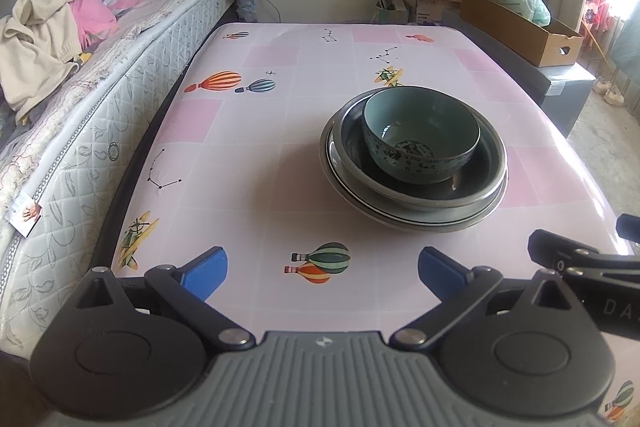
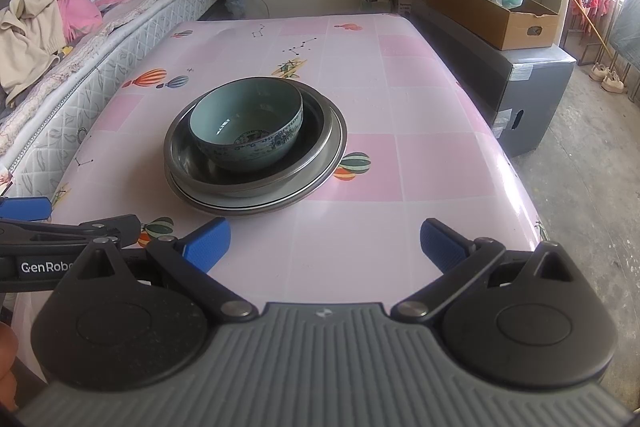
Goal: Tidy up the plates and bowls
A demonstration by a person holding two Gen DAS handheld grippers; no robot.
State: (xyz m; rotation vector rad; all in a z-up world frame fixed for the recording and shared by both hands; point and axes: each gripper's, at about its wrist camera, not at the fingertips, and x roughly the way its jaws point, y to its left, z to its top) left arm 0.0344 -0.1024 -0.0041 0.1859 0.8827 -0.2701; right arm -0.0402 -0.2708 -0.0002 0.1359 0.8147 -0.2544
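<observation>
Left wrist view: bowl (image 1: pixel 420 135) nested in stacked plates (image 1: pixel 412 203) mid-table; both grippers (image 1: pixel 322 267) (image 2: pixel 324 241) wide open, empty; stacking looks done.

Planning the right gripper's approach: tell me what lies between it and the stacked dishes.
Nothing solid. In the right wrist view, only bare pink tablecloth lies between the open right gripper and the stacked dishes.

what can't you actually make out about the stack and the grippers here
- Floor of the metal bowl, both views: hidden under the teal bowl.
- Plate, both views: only its rim shows, the metal bowl covers the rest, so one plate or several is unclear.
- Right gripper, left view: cut off by the right edge.
- Left gripper, right view: cut off by the left edge.
</observation>
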